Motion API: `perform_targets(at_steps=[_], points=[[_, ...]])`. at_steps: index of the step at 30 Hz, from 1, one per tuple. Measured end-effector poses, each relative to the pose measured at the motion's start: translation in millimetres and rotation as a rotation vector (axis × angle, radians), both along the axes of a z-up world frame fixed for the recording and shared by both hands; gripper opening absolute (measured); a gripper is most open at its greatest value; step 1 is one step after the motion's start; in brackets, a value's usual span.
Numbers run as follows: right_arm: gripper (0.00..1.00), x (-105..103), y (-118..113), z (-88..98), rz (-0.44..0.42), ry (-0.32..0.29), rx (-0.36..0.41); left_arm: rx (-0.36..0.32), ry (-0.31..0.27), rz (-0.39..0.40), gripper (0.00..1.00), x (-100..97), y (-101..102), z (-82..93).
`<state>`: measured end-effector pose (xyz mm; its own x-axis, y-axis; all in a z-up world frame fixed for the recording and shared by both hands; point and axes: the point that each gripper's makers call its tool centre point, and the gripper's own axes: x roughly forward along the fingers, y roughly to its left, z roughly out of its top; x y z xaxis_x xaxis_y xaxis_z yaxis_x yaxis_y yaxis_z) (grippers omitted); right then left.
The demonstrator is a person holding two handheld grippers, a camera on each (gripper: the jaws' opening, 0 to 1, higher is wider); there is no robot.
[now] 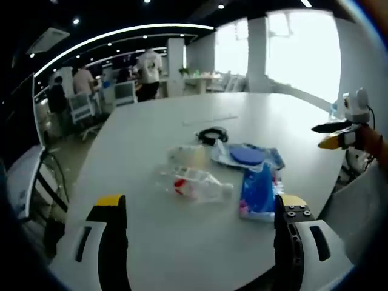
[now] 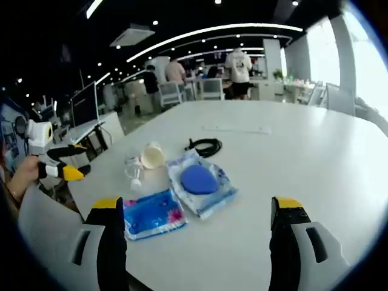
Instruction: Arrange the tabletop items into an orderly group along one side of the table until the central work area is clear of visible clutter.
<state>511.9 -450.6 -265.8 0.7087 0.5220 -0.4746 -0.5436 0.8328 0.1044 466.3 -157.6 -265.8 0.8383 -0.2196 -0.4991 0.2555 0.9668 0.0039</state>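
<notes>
white table (image 2: 315, 157) bears crinkled blue packet (image 2: 148, 213), clear bottle (image 1: 197, 183); both hand-held grippers gape, holding nothing.

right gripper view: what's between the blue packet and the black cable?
The clear bag with a blue disc lies between blue packet and black cable.

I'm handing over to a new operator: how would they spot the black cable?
On the large white table, find the cluster of clear packets near the front edge. Just beyond the clear packet holding a blue disc lies the coiled black cable, the only dark, unwrapped item there.
</notes>
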Motion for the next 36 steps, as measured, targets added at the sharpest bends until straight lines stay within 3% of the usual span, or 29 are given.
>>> perform_targets(at_steps=[7,13,15,19,26,36], points=[[0.99,0,-6,-0.8,-0.018,-0.004,-0.009,-0.018,-0.007,-0.003,0.99,4.2,3,-1.5],[0.99,4,3,7.3,-0.001,-0.072,0.015,-0.004,-0.01,-0.02,0.99,7.1,1,-5.8],[0.99,2,3,1.5,0.016,-0.068,-0.032,-0.001,-0.012,-0.023,0.99,7.5,0,-8.4],[0.99,-2,4,-4.0,0.03,-0.04,-0.03,0.003,0.001,-0.037,0.99,6.4,-2,-10.1],[0.99,-2,4,-2.3,0.026,-0.044,-0.029,-0.038,-0.009,-0.03,0.99,5.9,-2,-7.6],[0.99,-3,6,-4.9,0.032,-0.023,-0.011,-0.045,0.0,-0.029,0.99,3.5,-3,-9.6]])
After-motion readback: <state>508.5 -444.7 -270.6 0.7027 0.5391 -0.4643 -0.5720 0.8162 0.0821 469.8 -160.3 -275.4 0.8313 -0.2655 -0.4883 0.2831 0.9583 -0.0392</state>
